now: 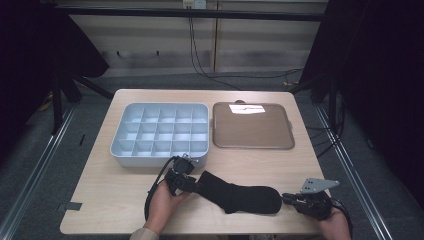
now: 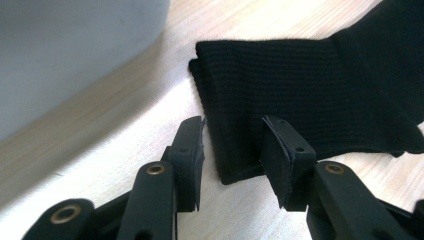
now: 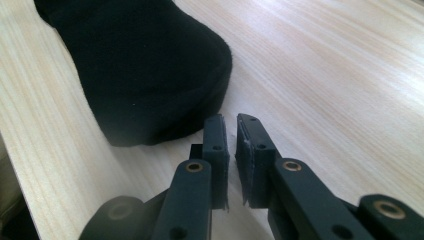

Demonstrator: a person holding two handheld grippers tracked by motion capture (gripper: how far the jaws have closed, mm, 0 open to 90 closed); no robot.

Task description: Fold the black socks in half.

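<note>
High view: black sock [image 1: 239, 196] lies flat on the wooden table [image 1: 115, 195] near its front edge, in front of the grey divided tray [image 1: 161, 134], with a brown tray [image 1: 252, 126] beside that. Left gripper [image 1: 196, 184] sits at the cuff end; right gripper [image 1: 286, 198] at the toe end. Left gripper view shows the jaws apart, straddling a corner of the ribbed cuff [image 2: 280, 95], pads not yet pressing on the cloth. Right gripper view shows the jaws nearly together with nothing between them, the toe [image 3: 165, 105] just beside and to their left. Risk assessment: the right jaws look set to miss the toe altogether. The left could pinch only one cuff layer, letting the sock sag or slip when lifted
</note>
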